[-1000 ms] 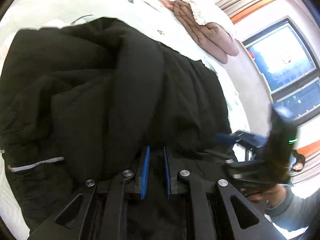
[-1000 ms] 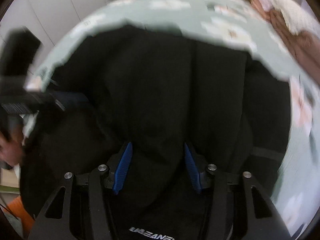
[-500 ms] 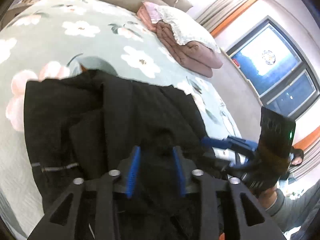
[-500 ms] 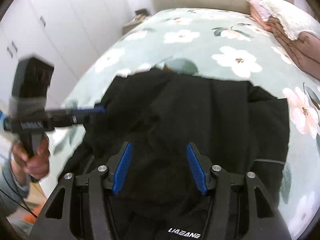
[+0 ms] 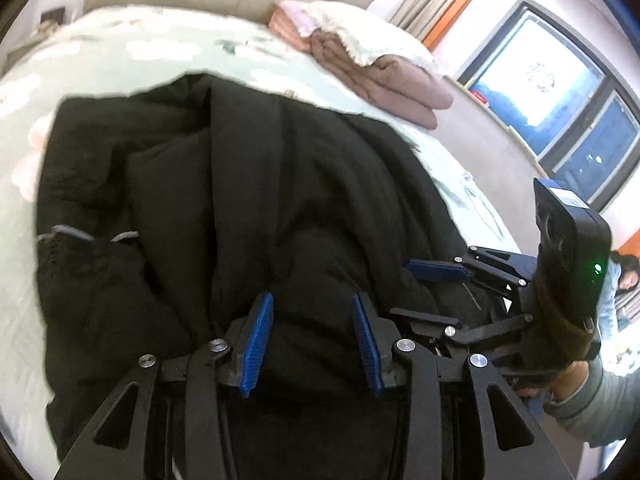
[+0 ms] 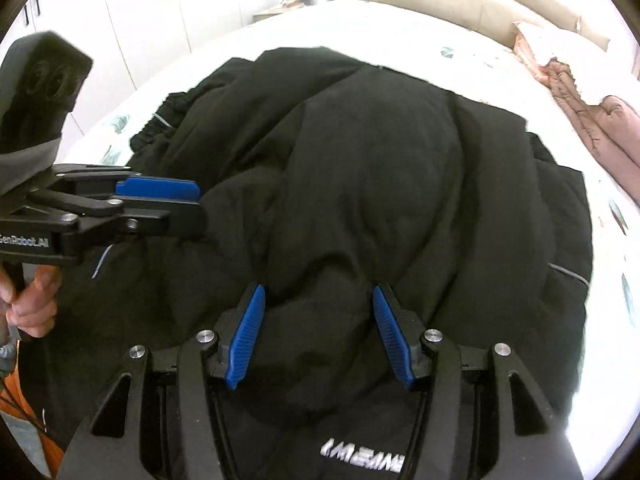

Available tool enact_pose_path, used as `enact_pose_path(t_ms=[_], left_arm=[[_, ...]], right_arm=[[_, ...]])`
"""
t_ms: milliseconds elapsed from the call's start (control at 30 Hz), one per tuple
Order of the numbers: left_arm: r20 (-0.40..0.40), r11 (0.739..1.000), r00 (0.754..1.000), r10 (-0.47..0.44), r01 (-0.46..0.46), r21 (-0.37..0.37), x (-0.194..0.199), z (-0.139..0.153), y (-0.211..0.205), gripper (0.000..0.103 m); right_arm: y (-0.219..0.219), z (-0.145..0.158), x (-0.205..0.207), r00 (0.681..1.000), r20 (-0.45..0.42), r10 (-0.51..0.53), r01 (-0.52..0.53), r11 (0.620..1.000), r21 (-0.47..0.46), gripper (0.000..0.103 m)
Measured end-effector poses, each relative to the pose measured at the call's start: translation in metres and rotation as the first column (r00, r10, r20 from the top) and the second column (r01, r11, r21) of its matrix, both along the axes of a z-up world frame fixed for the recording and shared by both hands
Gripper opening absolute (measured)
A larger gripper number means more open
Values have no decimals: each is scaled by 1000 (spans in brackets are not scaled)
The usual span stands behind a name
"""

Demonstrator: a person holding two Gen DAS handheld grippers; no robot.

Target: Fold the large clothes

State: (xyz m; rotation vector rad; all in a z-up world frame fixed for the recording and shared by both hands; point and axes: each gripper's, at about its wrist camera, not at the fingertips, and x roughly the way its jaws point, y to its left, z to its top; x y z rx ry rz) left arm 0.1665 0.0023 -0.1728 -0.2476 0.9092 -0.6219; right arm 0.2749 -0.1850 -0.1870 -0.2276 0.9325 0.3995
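Note:
A large black padded coat lies bunched on a pale green floral bed; it also fills the right wrist view. My left gripper is open, its blue pads either side of a bulging fold of the coat near its near edge. My right gripper is open the same way over a rounded fold. Each gripper shows in the other's view: the right one to the right, the left one to the left. Whether the fabric touches the pads is unclear.
A folded brown quilt with a white blanket lies at the bed's far right, also in the right wrist view. A beige headboard runs behind. A window is right; white wardrobes are left.
Both grippers have opened wider; the left was nearly shut a second ago. Both cameras pulled back and then came closer to the coat, whose near fold now bulges between the pads.

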Motion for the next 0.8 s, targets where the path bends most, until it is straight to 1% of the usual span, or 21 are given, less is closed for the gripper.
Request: enact_pose_path(t_ms=[33, 67, 100, 133, 200, 233, 267, 300, 367, 433, 467, 500, 567, 600, 633, 667, 700, 733, 767, 800], left_arm=[[26, 1000, 1000, 14, -14, 8, -15, 8, 4, 42], [38, 1000, 999, 25, -26, 13, -23, 12, 5, 42], [53, 999, 997, 47, -48, 16, -40, 19, 11, 42], [59, 998, 996, 62, -63, 13, -47, 25, 17, 42], [50, 994, 993, 108, -108, 7, -74, 34, 28, 42], [31, 990, 990, 141, -141, 9, -93, 40, 37, 42], [22, 988, 987, 156, -156, 12, -104, 42, 45, 42], [16, 984, 984, 177, -177, 25, -117, 46, 46, 42], [30, 973, 976, 216, -218, 76, -144, 56, 58, 42], [52, 957, 964, 259, -264, 120, -170, 64, 71, 42], [52, 951, 960, 276, -281, 129, -177, 66, 80, 42], [41, 940, 950, 309, -311, 141, -188, 68, 88, 42], [23, 927, 938, 347, -347, 144, -201, 70, 101, 44], [8, 917, 927, 375, -372, 144, -209, 66, 110, 50], [-5, 910, 920, 392, -387, 150, -210, 61, 112, 54], [-24, 901, 911, 411, -402, 162, -208, 52, 119, 54], [-64, 891, 899, 433, -417, 181, -209, 40, 126, 54], [-110, 884, 886, 451, -426, 191, -208, 28, 131, 54], [-144, 881, 876, 461, -432, 193, -208, 19, 134, 54], [-196, 878, 859, 472, -441, 185, -207, 5, 139, 54]], right_arm=[[-4, 4, -11, 1000, 8, -14, 14, 1000, 16, 60], [-9, 7, -18, 1000, 16, -26, 26, 999, 32, 60], [-14, 13, -30, 998, 30, -49, 47, 998, 52, 60], [-20, 18, -40, 997, 39, -69, 67, 995, 67, 60], [-32, 28, -66, 991, 37, -126, 122, 988, 94, 60], [-32, 33, -77, 989, 38, -142, 138, 986, 93, 60], [-37, 39, -91, 987, 45, -156, 152, 985, 83, 60], [-43, 45, -104, 985, 56, -165, 161, 985, 68, 60], [-53, 53, -127, 979, 76, -189, 186, 982, 46, 60], [-71, 59, -144, 966, 74, -246, 244, 969, 42, 61], [-83, 58, -152, 958, 61, -280, 278, 960, 45, 61], [-90, 58, -156, 951, 49, -306, 304, 952, 44, 61], [-109, 54, -169, 927, 18, -375, 374, 927, 33, 61], [-117, 52, -172, 918, 5, -396, 395, 918, 29, 62], [-128, 46, -176, 903, -23, -428, 429, 903, 22, 63], [-139, 39, -177, 890, -59, -452, 454, 891, 20, 65], [-148, 32, -176, 880, -102, -464, 469, 883, 26, 66], [-161, 22, -175, 866, -168, -471, 484, 874, 46, 66], [-174, 14, -173, 849, -213, -484, 506, 860, 64, 66], [-184, 7, -173, 837, -232, -495, 523, 849, 75, 66]])
